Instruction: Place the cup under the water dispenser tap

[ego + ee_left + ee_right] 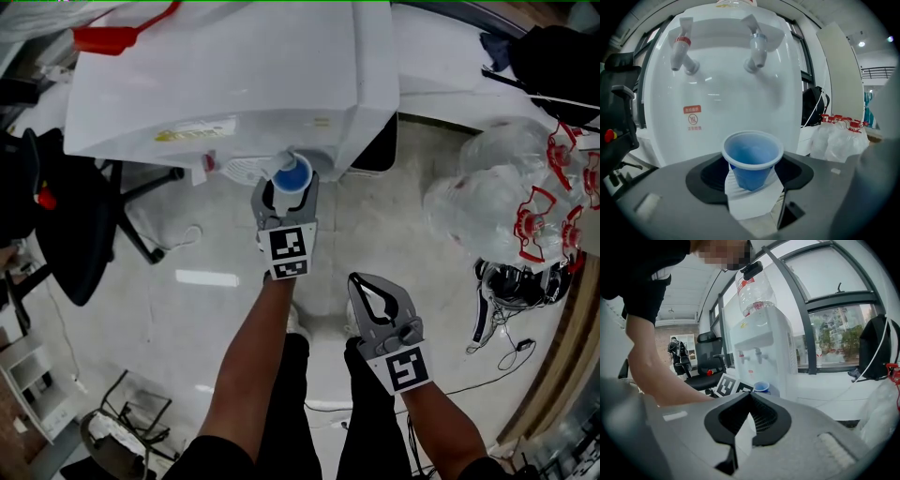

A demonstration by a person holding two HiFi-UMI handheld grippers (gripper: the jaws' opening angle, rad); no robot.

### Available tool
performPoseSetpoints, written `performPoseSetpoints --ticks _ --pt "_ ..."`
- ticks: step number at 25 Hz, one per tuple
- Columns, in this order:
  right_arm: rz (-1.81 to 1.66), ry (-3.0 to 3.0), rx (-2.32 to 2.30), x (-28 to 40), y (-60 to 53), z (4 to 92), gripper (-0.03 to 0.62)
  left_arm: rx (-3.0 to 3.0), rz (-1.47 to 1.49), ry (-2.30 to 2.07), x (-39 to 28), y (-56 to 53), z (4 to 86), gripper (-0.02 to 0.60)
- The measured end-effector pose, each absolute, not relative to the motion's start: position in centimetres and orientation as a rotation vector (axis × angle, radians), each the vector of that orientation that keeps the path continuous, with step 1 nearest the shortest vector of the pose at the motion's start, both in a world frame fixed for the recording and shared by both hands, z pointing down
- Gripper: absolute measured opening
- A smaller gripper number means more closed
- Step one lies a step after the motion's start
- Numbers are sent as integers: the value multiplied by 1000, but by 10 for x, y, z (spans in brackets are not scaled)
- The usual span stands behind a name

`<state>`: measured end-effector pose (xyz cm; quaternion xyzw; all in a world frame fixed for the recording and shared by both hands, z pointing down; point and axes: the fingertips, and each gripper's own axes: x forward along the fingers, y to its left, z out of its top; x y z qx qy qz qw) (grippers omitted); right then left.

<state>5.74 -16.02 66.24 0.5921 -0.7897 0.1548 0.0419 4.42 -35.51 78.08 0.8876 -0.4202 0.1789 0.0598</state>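
A blue plastic cup point(292, 175) stands upright between the jaws of my left gripper point(289, 190), which is shut on its lower body. The cup is right in front of the white water dispenser point(234, 66). In the left gripper view the cup point(753, 157) sits low and in front of the dispenser's two taps, roughly below the grey tap point(756, 49); the red tap point(682, 50) is to the left. My right gripper point(362, 281) hangs lower and nearer to me, shut with nothing in it. Its view shows the dispenser point(761, 350) and cup point(761, 387) farther off.
A black office chair point(66, 225) stands left of the dispenser. Several clear water bottles with red caps point(525, 206) lie on the floor at the right, with a black bag point(562, 56) behind them and cables point(497, 328) nearby. A red-handled item point(117, 37) rests on the dispenser's top.
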Motion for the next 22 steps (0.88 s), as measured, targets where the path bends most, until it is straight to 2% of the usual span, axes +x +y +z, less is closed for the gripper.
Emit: performPoseSetpoints --ticks 6,9,12,14,17,22 --pt "469 -2417 1804 59 -157 663 2 2668 534 -1258 50 -359 786 329" --pt "465 -2413 1801 59 -155 663 2 2647 516 -1224 52 -356 788 439" --pt "452 -2406 1805 60 -155 662 2 2641 514 -1236 45 -351 785 462" --pt "443 -2395 1813 62 -155 660 2 2644 523 -1239 40 -345 780 459" --pt "417 -2375 1828 64 -159 649 2 2660 534 -1229 30 -330 765 406" --pt "344 -2330 1955 80 -171 614 2 2682 498 -1183 17 -291 716 371"
